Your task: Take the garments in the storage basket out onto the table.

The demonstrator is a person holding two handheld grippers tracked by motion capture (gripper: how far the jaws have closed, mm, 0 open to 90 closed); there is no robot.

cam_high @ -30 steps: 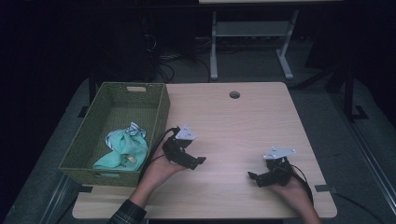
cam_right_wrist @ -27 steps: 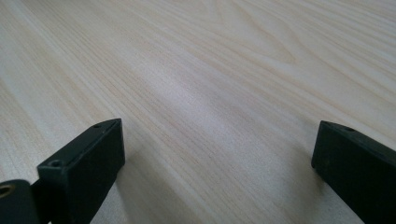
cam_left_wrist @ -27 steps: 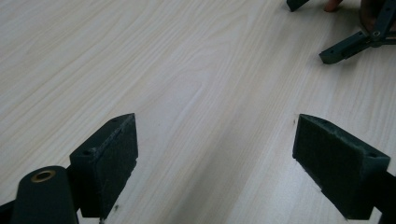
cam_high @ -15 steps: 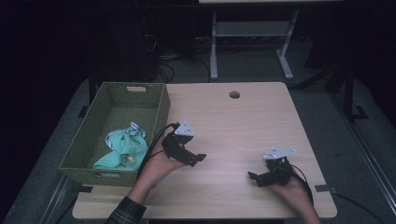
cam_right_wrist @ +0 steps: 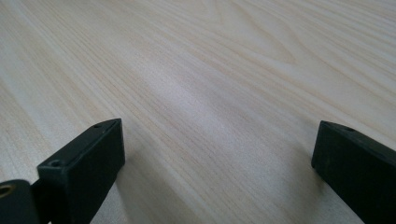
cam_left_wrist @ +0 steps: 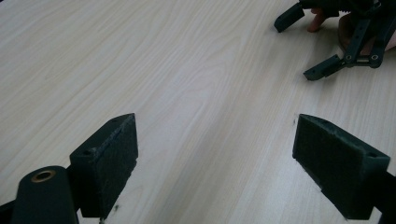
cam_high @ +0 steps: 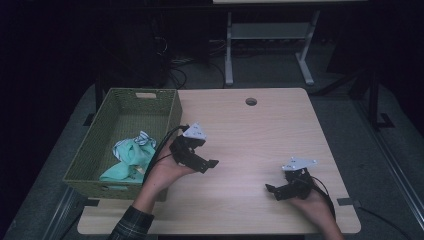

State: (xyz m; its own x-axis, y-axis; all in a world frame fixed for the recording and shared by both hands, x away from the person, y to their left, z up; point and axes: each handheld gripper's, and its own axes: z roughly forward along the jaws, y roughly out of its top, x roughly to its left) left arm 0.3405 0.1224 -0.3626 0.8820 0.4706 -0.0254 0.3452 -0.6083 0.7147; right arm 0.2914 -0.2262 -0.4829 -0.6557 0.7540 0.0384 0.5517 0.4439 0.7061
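Observation:
My left gripper (cam_high: 200,159) is held in a hand just right of a green woven basket (cam_high: 172,116), a little above the wooden table (cam_high: 250,140). Its jaws (cam_left_wrist: 215,158) stand wide open over bare wood with nothing between them. Near the table's front right, my right gripper (cam_high: 273,192) rests low in the other hand, pointing left. It is open too (cam_right_wrist: 219,149), with only wood grain between its pads. In the left gripper view the right gripper (cam_left_wrist: 301,46) appears at the top right. A mint and white cloth (cam_high: 131,154) lies crumpled inside the basket.
The basket occupies the table's left side. A round cable hole (cam_high: 251,101) sits near the far edge. Beyond the table, a metal stand (cam_high: 265,45) and cables lie on the dark floor.
The left gripper has shifted slightly away from the front edge, staying beside the basket. The right gripper has not moved.

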